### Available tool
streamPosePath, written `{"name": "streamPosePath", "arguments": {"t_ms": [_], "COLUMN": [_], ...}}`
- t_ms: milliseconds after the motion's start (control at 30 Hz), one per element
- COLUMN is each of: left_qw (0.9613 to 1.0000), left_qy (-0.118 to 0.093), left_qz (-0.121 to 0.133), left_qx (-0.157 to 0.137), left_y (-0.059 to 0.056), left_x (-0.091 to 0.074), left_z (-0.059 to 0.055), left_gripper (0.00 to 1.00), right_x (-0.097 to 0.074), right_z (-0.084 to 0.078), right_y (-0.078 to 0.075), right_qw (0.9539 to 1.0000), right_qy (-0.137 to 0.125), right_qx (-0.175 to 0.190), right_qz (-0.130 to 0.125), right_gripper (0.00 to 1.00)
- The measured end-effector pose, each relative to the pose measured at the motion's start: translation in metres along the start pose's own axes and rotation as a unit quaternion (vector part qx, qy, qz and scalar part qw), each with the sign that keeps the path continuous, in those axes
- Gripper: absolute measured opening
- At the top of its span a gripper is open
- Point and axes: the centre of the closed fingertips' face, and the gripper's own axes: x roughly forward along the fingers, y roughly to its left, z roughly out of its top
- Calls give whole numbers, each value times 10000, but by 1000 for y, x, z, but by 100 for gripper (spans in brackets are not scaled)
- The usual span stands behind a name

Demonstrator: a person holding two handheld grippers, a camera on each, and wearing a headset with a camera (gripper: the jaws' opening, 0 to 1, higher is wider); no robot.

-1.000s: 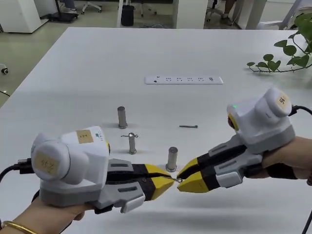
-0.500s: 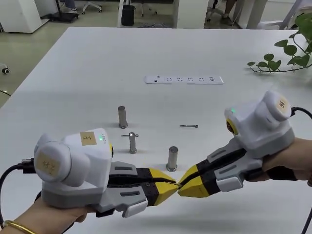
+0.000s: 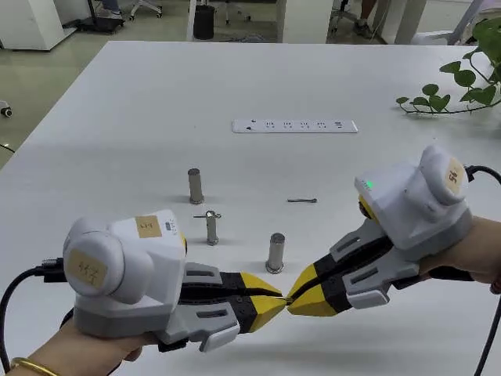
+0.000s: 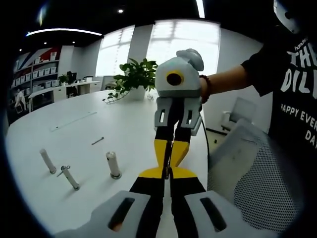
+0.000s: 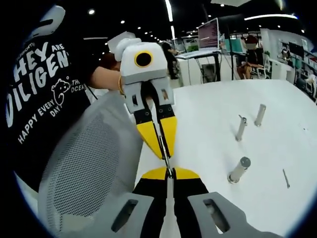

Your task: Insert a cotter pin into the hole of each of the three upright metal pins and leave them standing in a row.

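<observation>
Now the left gripper (image 3: 274, 304) and right gripper (image 3: 297, 299) are pressing tip to tip, closer than before, both closed on one cotter pin (image 5: 165, 151); probably they are regripping it.

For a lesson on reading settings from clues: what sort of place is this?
Probably an open-plan office or lab: a white table with a power strip on it, a mesh office chair beside it, and a monitor in the background.

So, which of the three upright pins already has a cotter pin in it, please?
The middle pin: a cotter pin crosses its top; the far pin and near pin are bare.
</observation>
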Motion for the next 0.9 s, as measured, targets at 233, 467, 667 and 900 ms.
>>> {"name": "streamPosePath", "arguments": {"t_ms": [233,467,667,900], "left_qw": [9996,9992,9985,9960], "left_qy": [-9,13,39,-7], "left_qz": [209,383,541,889], "left_qx": [165,138,96,85], "left_y": [7,15,21,37], "left_x": [2,3,3,2], "left_z": [-2,-4,-7,-8], "left_gripper": [3,6,10,15], "right_x": [4,0,-9,-19], "right_z": [-4,-14,-24,-36], "right_y": [-2,-13,-24,-40], "right_qw": [9992,9976,9949,9896], "right_qy": [290,538,776,1088], "right_qx": [-220,-236,-223,-99], "right_qz": [-148,-379,-607,-939], "right_gripper": [0,0,0,0]}}
